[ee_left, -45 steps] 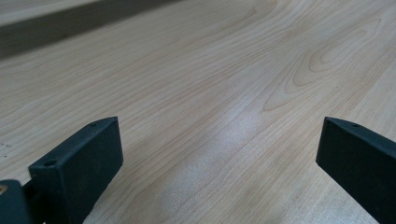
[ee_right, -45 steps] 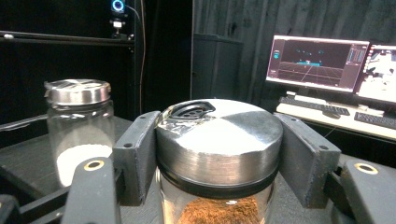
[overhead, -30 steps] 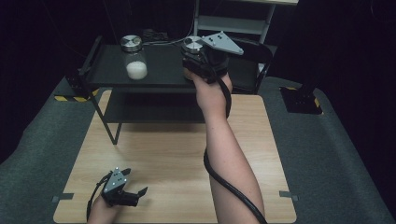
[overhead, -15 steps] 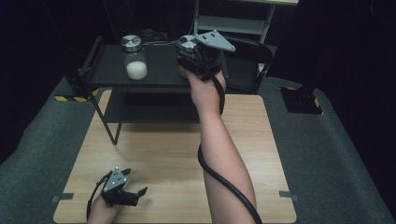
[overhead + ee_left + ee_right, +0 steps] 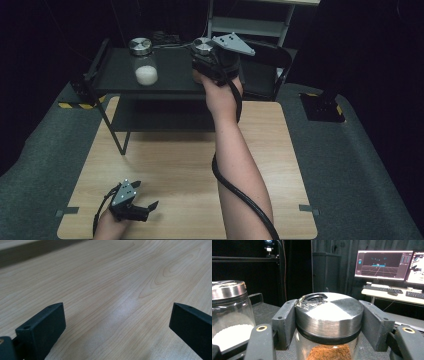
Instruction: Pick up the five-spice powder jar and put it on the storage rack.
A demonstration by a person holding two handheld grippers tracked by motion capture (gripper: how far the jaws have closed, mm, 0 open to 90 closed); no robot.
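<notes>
Our right gripper (image 5: 329, 322) has its two black jaws clamped on the metal lid (image 5: 329, 312) of a glass jar (image 5: 327, 350) with brown powder inside.
That jar stands on the black shelf (image 5: 175, 75), near a second jar (image 5: 145, 67) holding white powder; our left gripper (image 5: 145, 207) rests wide open on the wooden table (image 5: 175, 165), holding nothing.

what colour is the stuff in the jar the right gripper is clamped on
Reddish brown, seen best in the right gripper view.
</notes>
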